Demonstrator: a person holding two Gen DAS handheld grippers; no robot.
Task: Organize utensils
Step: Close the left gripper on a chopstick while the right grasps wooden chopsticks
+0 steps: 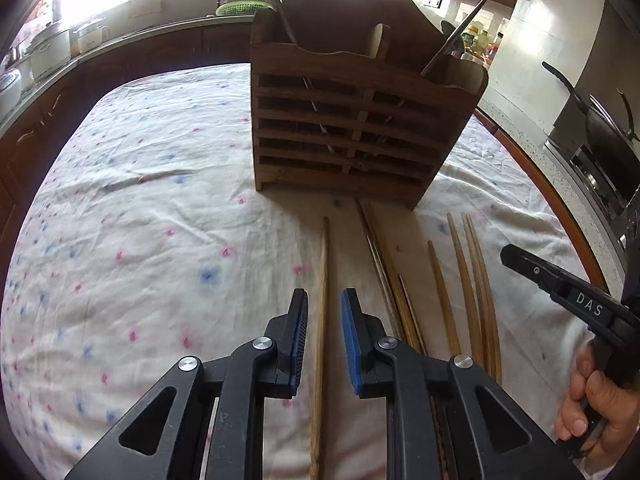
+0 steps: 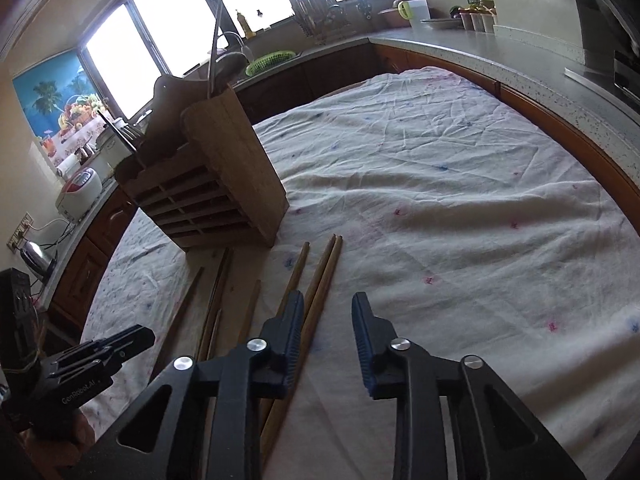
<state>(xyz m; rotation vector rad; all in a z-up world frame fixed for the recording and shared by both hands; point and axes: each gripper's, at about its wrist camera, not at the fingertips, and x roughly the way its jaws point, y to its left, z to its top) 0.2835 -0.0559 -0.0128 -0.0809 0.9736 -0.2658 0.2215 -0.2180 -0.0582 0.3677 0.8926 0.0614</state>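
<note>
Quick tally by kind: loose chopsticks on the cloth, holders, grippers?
Loose chopsticks: 8 (the close middle pair is hard to split)
Wooden utensil holder: 1
Grippers: 2 (left gripper, right gripper)
Total: 11

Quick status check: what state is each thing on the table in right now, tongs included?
Left tongs: open, straddling one chopstick, not clamped.
Right tongs: open, empty, beside the rightmost chopsticks.
Wooden holder: upright, already holding several utensils.
Loose chopsticks: lying flat on the cloth.
</note>
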